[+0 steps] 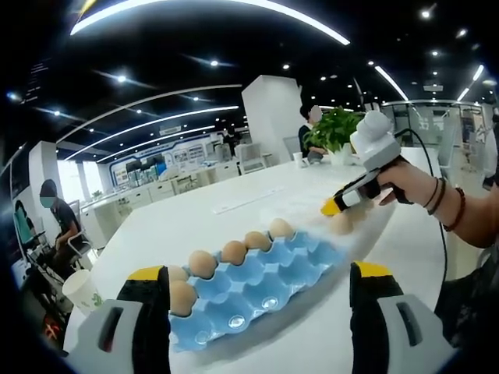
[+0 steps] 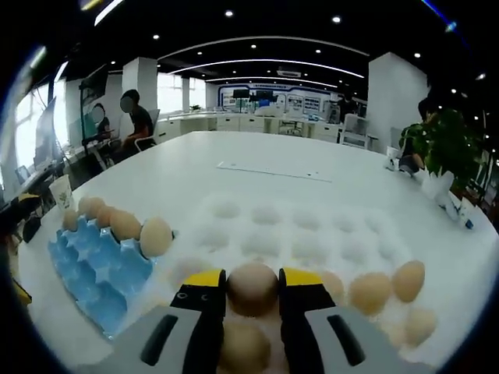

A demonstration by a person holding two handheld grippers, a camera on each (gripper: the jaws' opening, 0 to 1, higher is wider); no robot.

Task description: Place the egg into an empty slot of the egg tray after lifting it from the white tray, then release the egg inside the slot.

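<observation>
Right gripper point(image 2: 252, 292) clamped on an egg point(image 2: 252, 287) between yellow-tipped jaws, over the white tray point(image 2: 312, 234) with more eggs along its near edge; blue egg tray point(image 2: 97, 269) off to that gripper's left, one row filled with eggs, remaining slots empty, long axis running away from it. Left gripper point(image 1: 257, 300) spread wide, holding nothing, facing the blue egg tray

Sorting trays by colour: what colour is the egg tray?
Blue egg tray, clearest in the left gripper view.
</observation>
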